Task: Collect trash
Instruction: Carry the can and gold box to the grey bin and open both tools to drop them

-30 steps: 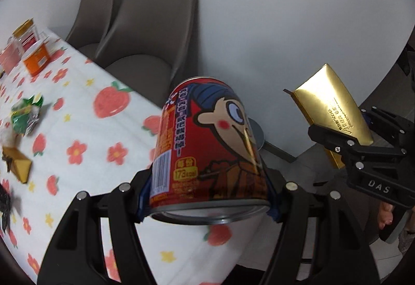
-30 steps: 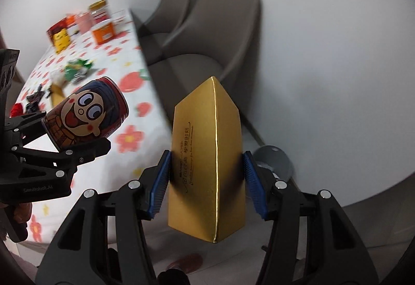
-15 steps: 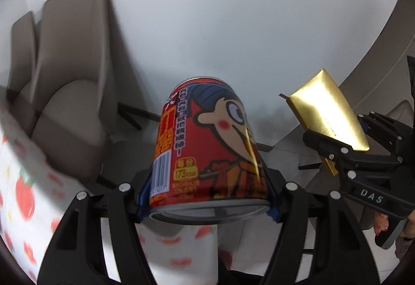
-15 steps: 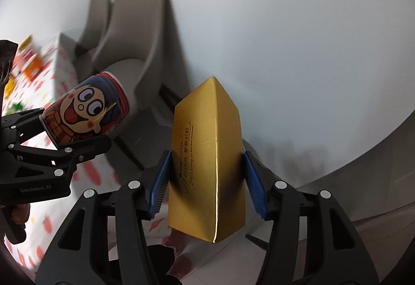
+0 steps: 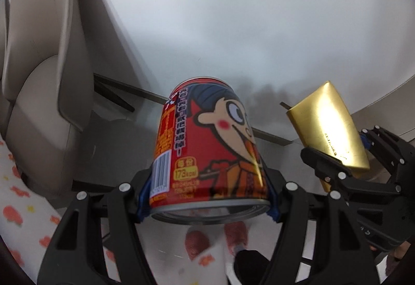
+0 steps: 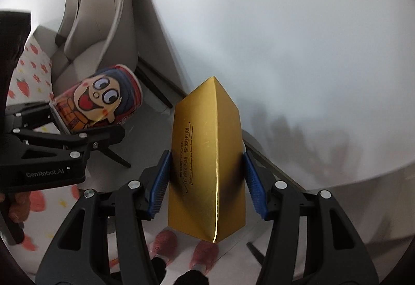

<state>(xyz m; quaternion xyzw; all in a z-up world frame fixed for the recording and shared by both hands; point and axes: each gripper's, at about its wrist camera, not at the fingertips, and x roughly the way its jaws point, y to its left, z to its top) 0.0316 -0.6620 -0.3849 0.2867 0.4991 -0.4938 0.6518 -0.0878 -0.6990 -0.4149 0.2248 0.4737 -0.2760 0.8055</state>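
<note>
My left gripper is shut on a red drink can with a cartoon face, held upright in the air. My right gripper is shut on a gold carton, also held in the air. In the left wrist view the gold carton and the right gripper are to the right of the can. In the right wrist view the can and the left gripper are to the left of the carton. Both are held off the table, above the floor.
Grey chairs stand against a white wall, left of both grippers. The edge of the strawberry-print tablecloth shows at lower left. The person's pink slippers are on the pale floor below. A skirting line runs along the wall.
Both grippers have swung right, away from the table, still holding the can and the carton. The table's trash items have left view; wall, chairs and floor now fill it.
</note>
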